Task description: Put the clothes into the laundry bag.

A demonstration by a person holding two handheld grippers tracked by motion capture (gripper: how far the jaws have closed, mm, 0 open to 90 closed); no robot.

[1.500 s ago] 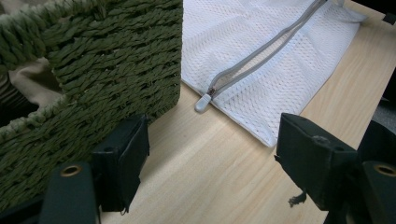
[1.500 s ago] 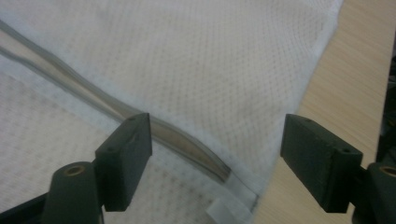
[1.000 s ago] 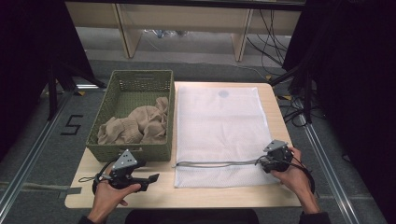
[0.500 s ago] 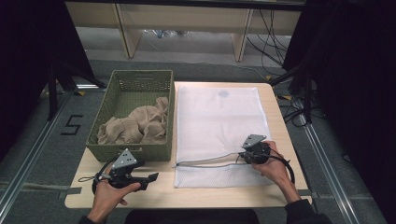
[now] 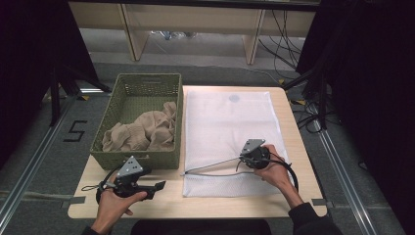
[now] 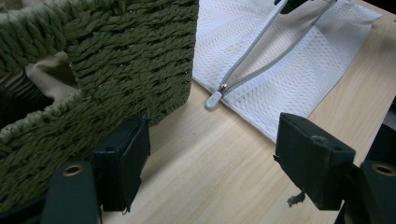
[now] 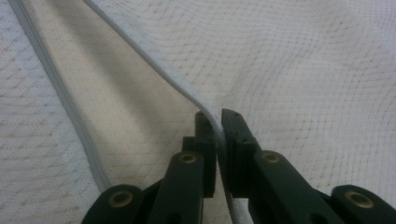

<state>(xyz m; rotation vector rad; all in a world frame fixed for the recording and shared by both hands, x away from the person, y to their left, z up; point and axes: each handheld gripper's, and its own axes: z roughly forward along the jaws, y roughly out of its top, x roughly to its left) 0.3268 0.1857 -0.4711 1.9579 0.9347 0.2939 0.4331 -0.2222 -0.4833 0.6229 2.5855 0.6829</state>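
Bare tabletop (image 5: 161,205) lies open along the near edge, between the left gripper (image 5: 155,186) and the mesh bag (image 5: 230,127). The basket (image 5: 139,159) stands as a wall just beyond that gripper, touching the bag's left edge. Over the flat bag, only its lifted zipper edge (image 5: 215,164) and the right gripper (image 5: 244,157) rise.

A single legible sign is seen in the high view: a black numeral "5" (image 5: 75,131), marked on the grey floor (image 5: 39,161) to the left of the counter (image 5: 171,203), beside a metal rail. It is read upright from the person's side. A faint round mark is seen near the far edge of the white mesh laundry bag (image 5: 230,117), but nothing can be read on it.
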